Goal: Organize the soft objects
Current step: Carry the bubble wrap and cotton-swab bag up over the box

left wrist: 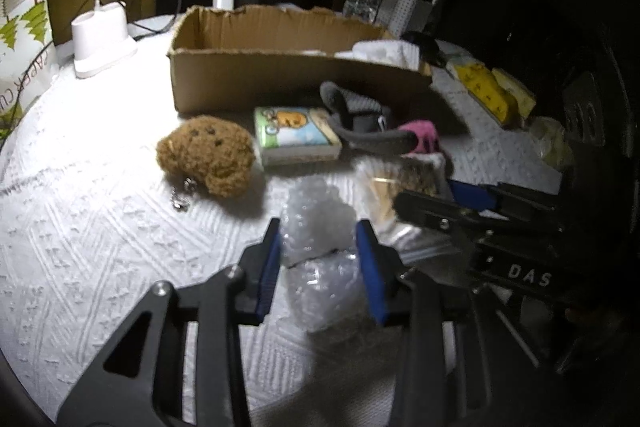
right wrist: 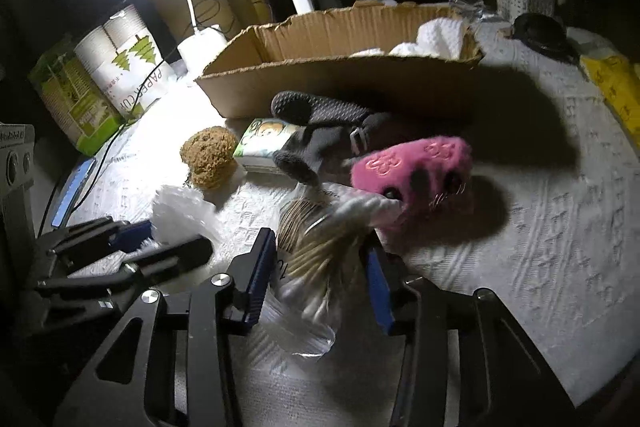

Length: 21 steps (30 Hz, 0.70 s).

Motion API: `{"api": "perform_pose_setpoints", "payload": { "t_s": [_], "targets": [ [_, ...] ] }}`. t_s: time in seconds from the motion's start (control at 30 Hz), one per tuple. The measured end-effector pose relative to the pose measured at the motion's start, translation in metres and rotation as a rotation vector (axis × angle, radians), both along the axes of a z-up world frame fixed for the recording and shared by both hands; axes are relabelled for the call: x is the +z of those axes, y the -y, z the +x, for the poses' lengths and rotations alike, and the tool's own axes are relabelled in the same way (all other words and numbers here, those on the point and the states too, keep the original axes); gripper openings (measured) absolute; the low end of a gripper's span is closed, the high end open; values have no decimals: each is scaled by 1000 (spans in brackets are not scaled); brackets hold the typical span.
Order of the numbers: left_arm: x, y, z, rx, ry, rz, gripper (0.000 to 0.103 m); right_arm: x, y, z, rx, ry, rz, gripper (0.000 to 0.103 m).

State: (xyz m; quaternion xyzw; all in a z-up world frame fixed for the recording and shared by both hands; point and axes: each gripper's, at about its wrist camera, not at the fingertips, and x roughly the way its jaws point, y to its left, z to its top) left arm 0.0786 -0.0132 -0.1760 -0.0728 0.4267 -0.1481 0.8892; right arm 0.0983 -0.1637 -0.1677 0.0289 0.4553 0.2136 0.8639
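The left tongs (left wrist: pixel 318 259) are clenched on a wad of clear bubble wrap (left wrist: pixel 316 223) at the near middle of the counter (left wrist: pixel 100 227), their blue pads pressing its sides. Just to the right, the right tongs (right wrist: pixel 320 263) clasp a clear bag of cotton swabs (right wrist: pixel 316 247). Farther off lie a brown plush (left wrist: pixel 208 157), grey gloves (right wrist: pixel 320 131) and a pink plush (right wrist: pixel 416 167), all in front of the cardboard box (left wrist: pixel 280 83).
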Motion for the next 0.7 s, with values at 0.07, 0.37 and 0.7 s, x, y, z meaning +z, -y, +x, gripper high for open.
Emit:
{"api": "perform_pose_setpoints", "payload": {
  "t_s": [0.07, 0.37, 0.7],
  "targets": [
    [6, -3, 0, 5, 11, -7, 37, 5, 6, -1, -12, 12, -7, 45],
    [22, -6, 4, 19, 41, -11, 38, 31, 33, -5, -78, 77, -7, 45],
    [44, -5, 20, 30, 83, 0, 38, 55, 46, 3, -84, 133, 20, 45]
  ]
}}
